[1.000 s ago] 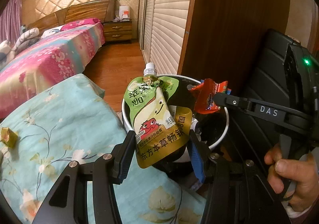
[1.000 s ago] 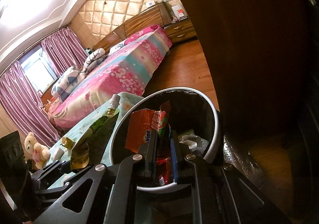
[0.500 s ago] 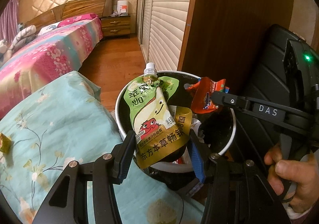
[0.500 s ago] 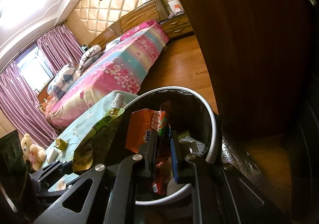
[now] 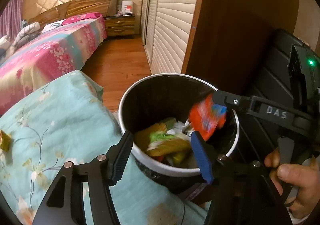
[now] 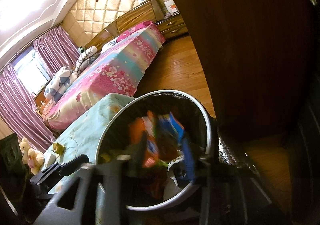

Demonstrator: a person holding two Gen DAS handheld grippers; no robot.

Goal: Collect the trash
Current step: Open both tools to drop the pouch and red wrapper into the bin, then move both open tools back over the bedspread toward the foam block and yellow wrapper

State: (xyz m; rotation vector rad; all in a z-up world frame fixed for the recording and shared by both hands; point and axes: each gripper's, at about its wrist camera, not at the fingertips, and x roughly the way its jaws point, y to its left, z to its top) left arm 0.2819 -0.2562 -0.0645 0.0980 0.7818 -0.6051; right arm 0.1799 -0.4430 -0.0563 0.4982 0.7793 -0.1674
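The left gripper (image 5: 162,151) hangs over the near rim of the trash bin (image 5: 128,97), its jaws spread with nothing between them; they have just been opening. The green drink pouch (image 5: 160,138) lies inside the bin on the other rubbish, roughly flat, with its long axis running across the bin floor; which end carries the spout cannot be told.

The right gripper (image 6: 166,151) is over the same bin (image 6: 208,137). Its jaws have just been opening and stand apart. The orange snack wrapper (image 6: 150,145) sits in the gap between them, blurred, its long axis near upright and its lower end toward the bin floor. In the left wrist view the wrapper (image 5: 206,119) hangs below the right gripper's finger (image 5: 220,99), inside the far right of the bin. Whether a pad touches it cannot be told. A hand (image 5: 294,181) grasps the right gripper's handle.

The bin is white with a black liner. It stands just beside a table covered by a pale green floral cloth (image 5: 60,125). A small gold wrapper (image 5: 5,141) lies on the cloth. Beyond are a wood floor (image 5: 120,61), a bed with a pink floral cover (image 5: 50,49), a dark wardrobe panel (image 5: 240,25), purple curtains (image 6: 18,105) and a plush bear (image 6: 32,155).
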